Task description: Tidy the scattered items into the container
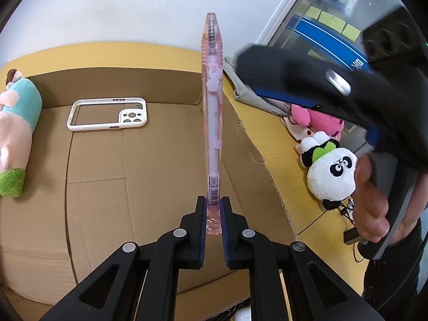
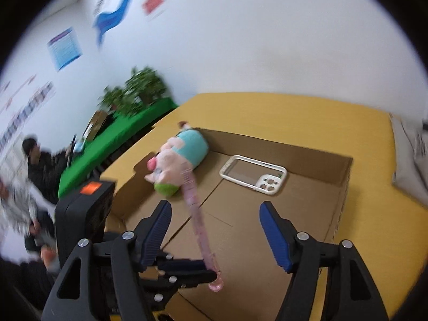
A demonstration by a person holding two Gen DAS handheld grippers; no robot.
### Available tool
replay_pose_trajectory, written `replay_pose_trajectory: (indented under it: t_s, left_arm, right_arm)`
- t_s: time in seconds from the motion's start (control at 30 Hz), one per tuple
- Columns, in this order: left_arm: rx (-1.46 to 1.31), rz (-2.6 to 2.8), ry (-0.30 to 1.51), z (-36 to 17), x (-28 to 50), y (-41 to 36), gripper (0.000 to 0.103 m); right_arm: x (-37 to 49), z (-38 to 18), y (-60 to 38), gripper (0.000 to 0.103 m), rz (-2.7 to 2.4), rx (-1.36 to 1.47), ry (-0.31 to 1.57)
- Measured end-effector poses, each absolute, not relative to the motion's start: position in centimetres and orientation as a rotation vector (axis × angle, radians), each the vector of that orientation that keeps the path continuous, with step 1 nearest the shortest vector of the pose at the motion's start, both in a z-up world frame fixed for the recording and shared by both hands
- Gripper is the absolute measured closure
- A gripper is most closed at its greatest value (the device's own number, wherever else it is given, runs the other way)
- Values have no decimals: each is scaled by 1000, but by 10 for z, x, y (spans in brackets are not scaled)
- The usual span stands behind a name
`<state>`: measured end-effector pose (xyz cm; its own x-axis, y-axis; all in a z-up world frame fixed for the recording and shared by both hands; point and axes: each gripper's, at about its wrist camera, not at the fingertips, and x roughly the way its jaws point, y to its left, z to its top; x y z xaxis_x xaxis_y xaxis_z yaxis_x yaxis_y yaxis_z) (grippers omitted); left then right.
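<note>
My left gripper [image 1: 214, 211] is shut on the lower end of a clear pink pen [image 1: 212, 112], which points away over the open cardboard box [image 1: 160, 187]. In the box lie a white phone case [image 1: 107, 115] and a pink-and-teal plush [image 1: 16, 128]. My right gripper [image 2: 216, 230] hovers above the box with its jaws wide apart and nothing between its blue pads [image 2: 272, 238]; the pink pen [image 2: 198, 214] and the left gripper [image 2: 214, 276] that holds it sit below it. The right gripper [image 1: 246, 61] also shows as a blurred black shape at the upper right of the left wrist view.
The box rests on a yellow table [image 1: 307, 208]. To its right lie a panda plush [image 1: 331, 174], a pink plush [image 1: 315, 120] and a grey bag [image 1: 240, 80]. A hand [image 1: 371, 203] holds the right gripper's handle. A person [image 2: 42, 165] sits at the far left by a green table [image 2: 112, 139].
</note>
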<state>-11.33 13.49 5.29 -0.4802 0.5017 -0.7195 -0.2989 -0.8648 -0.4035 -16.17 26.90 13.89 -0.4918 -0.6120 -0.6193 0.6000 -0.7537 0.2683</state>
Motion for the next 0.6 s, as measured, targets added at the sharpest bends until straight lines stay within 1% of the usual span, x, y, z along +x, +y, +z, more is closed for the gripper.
replay_pose_trajectory:
  t_s: [0.1,0.17,0.2,0.23,0.27,0.3,0.6]
  left_arm:
    - [-1240,2334,-312,53,-113,137,94]
    - [-1240,2330,-309,53,-112,139,94]
    - [-1242,2330,-304,53,-112,140,94]
    - [-1243,2330,-300,52,-112,141,94]
    - [-1245,2331,-296,52,-112,141,94]
    - [-1249,2330,-294,52,-113,142,94]
    - [-1245,2311,-307,55,-128,146,94]
  right_arm:
    - [-158,129,250,34,-2249,940,138]
    - [-167,123,247,34,-2265,957,119]
    - [-171,121,248,37,-2265,958,95]
    - [-174,121,248,54,-2266,954,78]
    - [-177,120,249,67,-2258,960,65]
    - [-179,120,249,93,-2252,963,56]
    - [-206,120,266,94,-2276,1074,-80]
